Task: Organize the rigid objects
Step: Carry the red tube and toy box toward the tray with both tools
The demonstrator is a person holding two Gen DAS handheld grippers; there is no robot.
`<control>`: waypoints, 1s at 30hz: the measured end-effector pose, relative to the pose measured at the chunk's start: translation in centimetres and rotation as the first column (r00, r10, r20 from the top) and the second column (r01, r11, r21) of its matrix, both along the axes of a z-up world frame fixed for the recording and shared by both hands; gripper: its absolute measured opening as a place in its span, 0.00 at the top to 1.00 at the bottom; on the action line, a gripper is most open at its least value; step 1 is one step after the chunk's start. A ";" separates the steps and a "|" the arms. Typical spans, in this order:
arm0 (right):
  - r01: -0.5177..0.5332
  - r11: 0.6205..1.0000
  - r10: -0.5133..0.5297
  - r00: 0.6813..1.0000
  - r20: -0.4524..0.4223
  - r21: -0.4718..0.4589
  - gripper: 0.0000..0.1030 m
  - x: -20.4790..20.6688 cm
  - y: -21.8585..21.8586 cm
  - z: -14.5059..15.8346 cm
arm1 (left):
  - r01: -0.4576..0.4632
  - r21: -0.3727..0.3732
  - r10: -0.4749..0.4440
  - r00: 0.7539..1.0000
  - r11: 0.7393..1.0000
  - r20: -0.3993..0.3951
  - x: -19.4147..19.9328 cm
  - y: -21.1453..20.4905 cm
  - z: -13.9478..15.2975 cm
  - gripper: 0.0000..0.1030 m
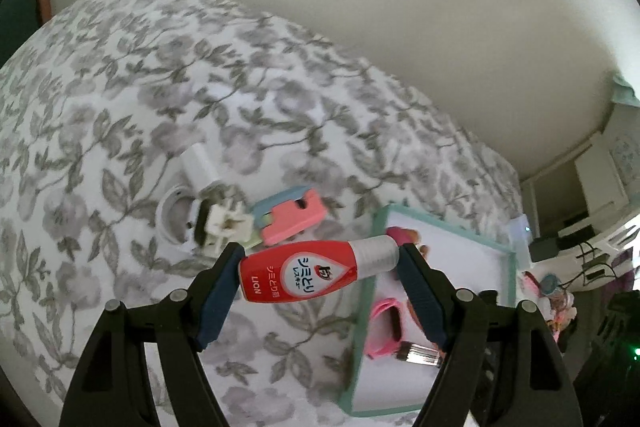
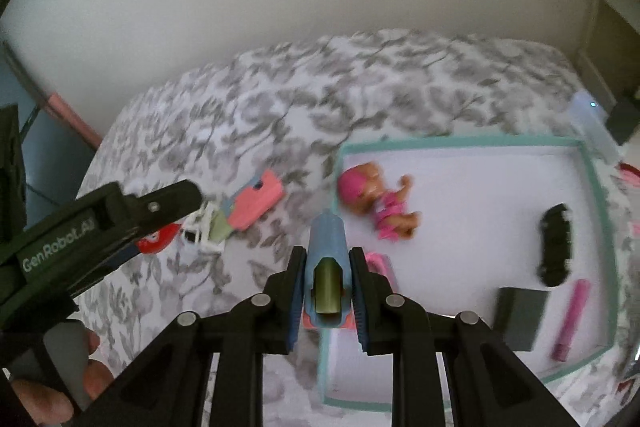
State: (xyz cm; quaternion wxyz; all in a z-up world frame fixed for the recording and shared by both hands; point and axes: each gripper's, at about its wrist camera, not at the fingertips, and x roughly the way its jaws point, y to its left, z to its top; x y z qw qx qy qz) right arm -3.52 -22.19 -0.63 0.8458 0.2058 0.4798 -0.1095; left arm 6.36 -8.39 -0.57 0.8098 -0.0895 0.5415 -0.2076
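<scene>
One red bottle (image 1: 298, 273) with a silver cap lies crosswise between the pads of the left hand-held gripper (image 1: 320, 269), pinched end to end and held in the air above the bed (image 1: 120, 87), just beside the left wall of the tray (image 1: 362, 307). The right hand-held gripper (image 2: 326, 291) is pressed together on one blue toy (image 2: 326, 247) with an olive barrel, held over the tray's near left corner (image 2: 324, 367).

One tray, teal-rimmed with a white floor, sits on the floral bedspread. In it, from the right wrist view: one doll (image 2: 376, 203) in pink, one black toy car (image 2: 556, 247), one dark grey box (image 2: 520, 315), one pink tube (image 2: 572, 319) and one pink piece (image 2: 380, 263) partly hidden behind the right gripper. The left wrist view also shows one silver-ended item (image 1: 420, 353) in the tray; what it is cannot be told.

On the bedspread left of the tray lie one pink and blue block (image 1: 292, 217), one white clip-like piece (image 1: 224, 223) touching it, one white ring (image 1: 176, 219) and one white cylinder (image 1: 200, 165).

A hand (image 2: 60, 379) grips the left gripper's handle at the lower left of the right wrist view. A plain wall (image 1: 360, 7) runs behind the bed
</scene>
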 end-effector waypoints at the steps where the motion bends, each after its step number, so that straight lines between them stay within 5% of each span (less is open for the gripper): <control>1: 0.019 1.000 -0.019 1.000 0.005 -0.004 0.78 -0.4 -0.6 0.3 | 0.006 -0.002 -0.006 1.000 1.000 0.005 -0.1 -0.3 0.2 0.23; 14: 0.190 0.982 -0.191 0.982 -0.015 -0.013 0.78 -3.7 -7.5 0.5 | 0.163 0.011 -0.163 0.986 0.987 0.032 -2.7 -6.8 0.8 0.23; 30: 0.285 0.958 -0.282 0.956 -0.079 0.034 0.78 -4.8 -12.4 -2.4 | 0.302 0.115 -0.297 0.953 0.946 -0.064 -4.4 -14.6 -3.0 0.23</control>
